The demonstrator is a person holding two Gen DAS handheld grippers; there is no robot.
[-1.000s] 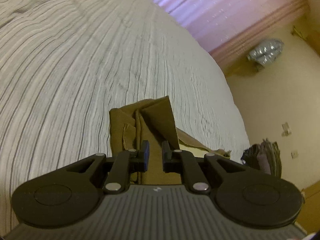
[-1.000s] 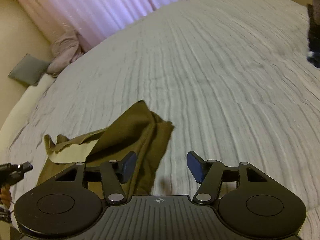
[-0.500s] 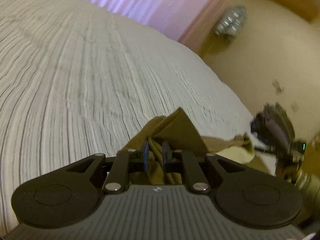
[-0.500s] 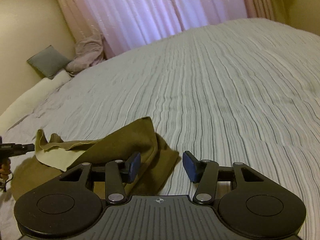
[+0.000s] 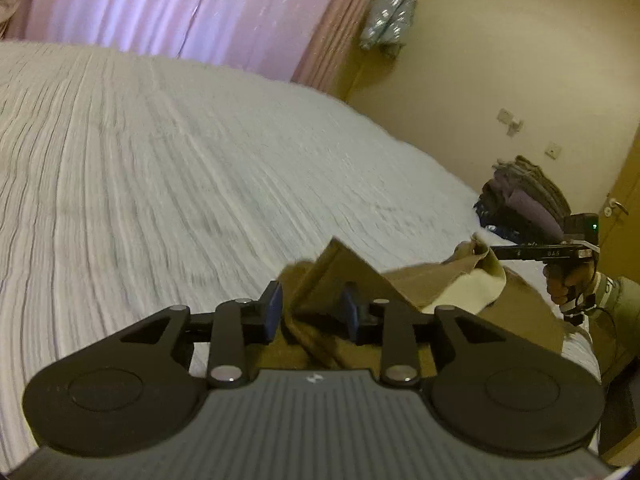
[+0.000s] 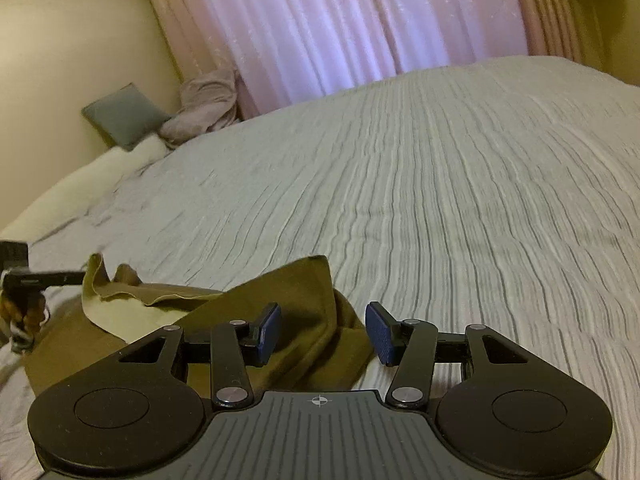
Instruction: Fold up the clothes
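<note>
An olive-brown garment (image 5: pixel 520 308) with a pale lining lies bunched at the near edge of the striped bed (image 5: pixel 160 160). My left gripper (image 5: pixel 312 312) is opening its jaws; a raised olive fold (image 5: pixel 340 264) stands between the pads, untouched by them. At the far right a hand holds my right gripper (image 5: pixel 494 252), its tip at the garment's lifted pale edge (image 5: pixel 472 284). In the right wrist view the right gripper (image 6: pixel 324 330) stands open over a fold of the garment (image 6: pixel 304 292), and the left gripper (image 6: pixel 76 278) shows at the far left by the pale flap (image 6: pixel 116 316).
Pink curtains (image 6: pixel 360 20) hang behind the bed. A pile of folded clothes (image 5: pixel 524 200) sits at the bed's right corner, near a door (image 5: pixel 624 216). A grey cushion (image 6: pixel 120 116) and a pinkish bundle (image 6: pixel 204 108) lie at the head. Striped cover (image 6: pixel 440 180) stretches ahead.
The left jaws, shut on the olive fold before, have spread apart. Both views have rolled level and sunk toward the bed. The right jaws narrowed slightly.
</note>
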